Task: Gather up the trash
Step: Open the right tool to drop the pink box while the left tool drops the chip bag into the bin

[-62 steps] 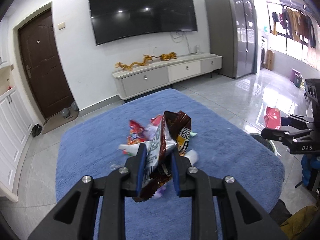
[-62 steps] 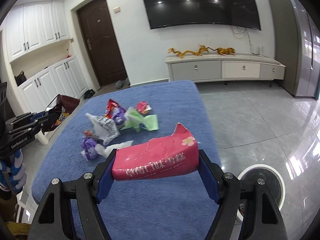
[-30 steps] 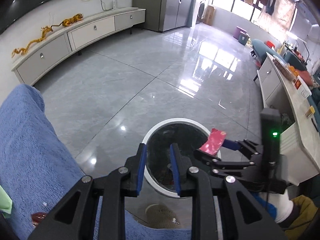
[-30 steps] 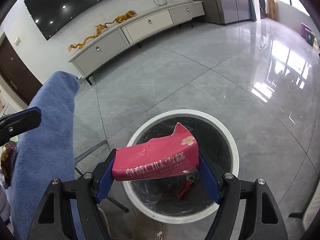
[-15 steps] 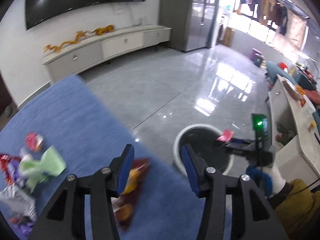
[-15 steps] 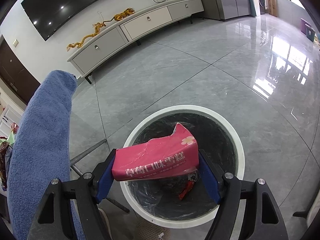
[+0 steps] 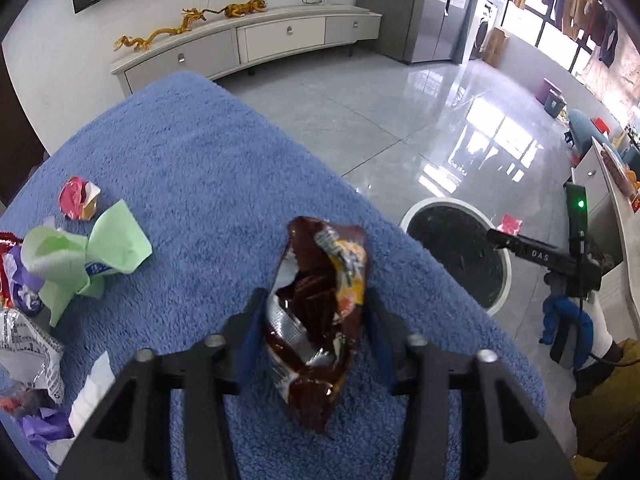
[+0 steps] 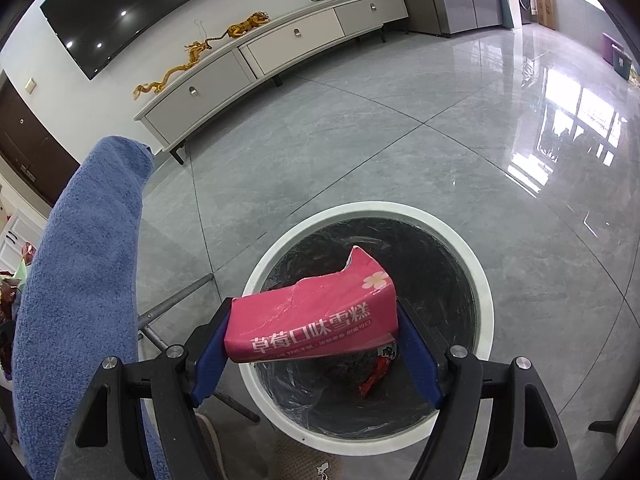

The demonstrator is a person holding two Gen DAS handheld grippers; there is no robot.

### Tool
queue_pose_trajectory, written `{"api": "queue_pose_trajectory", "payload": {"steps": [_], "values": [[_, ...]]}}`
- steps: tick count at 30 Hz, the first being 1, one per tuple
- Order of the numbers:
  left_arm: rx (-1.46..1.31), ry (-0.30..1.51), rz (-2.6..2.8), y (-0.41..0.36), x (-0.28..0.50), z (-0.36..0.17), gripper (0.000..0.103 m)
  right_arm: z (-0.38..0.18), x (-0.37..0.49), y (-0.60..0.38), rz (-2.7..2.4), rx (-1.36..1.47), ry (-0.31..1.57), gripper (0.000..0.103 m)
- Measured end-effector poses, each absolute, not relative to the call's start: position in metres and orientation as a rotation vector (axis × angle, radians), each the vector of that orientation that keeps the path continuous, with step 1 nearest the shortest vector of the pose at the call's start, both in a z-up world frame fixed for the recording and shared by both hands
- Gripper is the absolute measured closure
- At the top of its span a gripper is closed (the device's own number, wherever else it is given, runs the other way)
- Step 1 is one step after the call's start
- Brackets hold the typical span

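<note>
1. Your left gripper [image 7: 314, 312] hung over the blue-covered table [image 7: 208, 168] with its jaws closing around a torn brown snack bag [image 7: 320, 312]. The bag stood upright between the blue pads; its print was too crumpled to read, and whether the pads already pressed it could not be told.
2. Your right gripper [image 8: 314, 336] clenched a pink wrapper [image 8: 312, 320] across its full width. White Chinese characters ran along its face, with a small flower printed at the upper right corner.
3. You held that wrapper directly above the white-rimmed trash bin [image 8: 486, 300], whose black liner held a red scrap [image 8: 378, 372].
4. Left of the brown bag, more litter lay on the table: a pale green wrapper [image 7: 88, 256], a crumpled red one [image 7: 78, 198] and a silver printed bag [image 7: 30, 352].
5. In the left wrist view, your right gripper's arm read "DAS".
6. Farthest off stood a white TV cabinet [image 8: 280, 44] carrying golden dragon figures [image 8: 200, 50].
</note>
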State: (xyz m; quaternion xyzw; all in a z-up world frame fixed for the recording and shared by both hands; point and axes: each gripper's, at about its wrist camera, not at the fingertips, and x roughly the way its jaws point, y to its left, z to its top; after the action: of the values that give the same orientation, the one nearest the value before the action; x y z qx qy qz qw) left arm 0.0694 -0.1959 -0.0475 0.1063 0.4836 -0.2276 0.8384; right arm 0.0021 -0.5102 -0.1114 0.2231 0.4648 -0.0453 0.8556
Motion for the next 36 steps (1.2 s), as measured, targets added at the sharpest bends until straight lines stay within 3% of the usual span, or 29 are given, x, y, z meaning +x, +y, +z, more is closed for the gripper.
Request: {"api": "queue_pose_trajectory", "payload": {"steps": [2, 5, 13, 16, 19, 21, 28, 36], "values": [[0.217, 1.018, -0.497, -0.199, 0.071, -0.045, 0.075, -0.113, 0.003, -0.511, -0.096, 0.471, 0.981, 0.027], [0.198, 1.014, -0.538, -0.211, 0.072, -0.039, 0.079, -0.116, 0.002, -0.512, -0.099, 0.473, 0.986, 0.028], [0.157, 0.993, -0.747, -0.293, 0.082, -0.019, 0.079, -0.122, 0.005, -0.517, -0.113, 0.459, 1.015, 0.025], [0.144, 1.009, -0.817, -0.331, 0.087, -0.022, 0.075, -0.122, 0.004, -0.519, -0.127, 0.453, 1.02, 0.023], [0.137, 1.015, -0.858, -0.362, 0.089, -0.025, 0.055, -0.121, 0.001, -0.523, -0.147, 0.446, 1.024, 0.021], [0.137, 1.021, -0.873, -0.377, 0.09, -0.028, 0.048, -0.12, -0.002, -0.526, -0.16, 0.443, 1.022, 0.02], [0.108, 1.044, -0.876, -0.393, 0.096, -0.039, 0.046, -0.108, -0.012, -0.531, -0.195, 0.425, 1.007, 0.016], [0.084, 0.897, -0.822, -0.356, 0.078, -0.001, 0.046, -0.072, -0.024, -0.525, -0.209, 0.406, 0.951, 0.016]]}}
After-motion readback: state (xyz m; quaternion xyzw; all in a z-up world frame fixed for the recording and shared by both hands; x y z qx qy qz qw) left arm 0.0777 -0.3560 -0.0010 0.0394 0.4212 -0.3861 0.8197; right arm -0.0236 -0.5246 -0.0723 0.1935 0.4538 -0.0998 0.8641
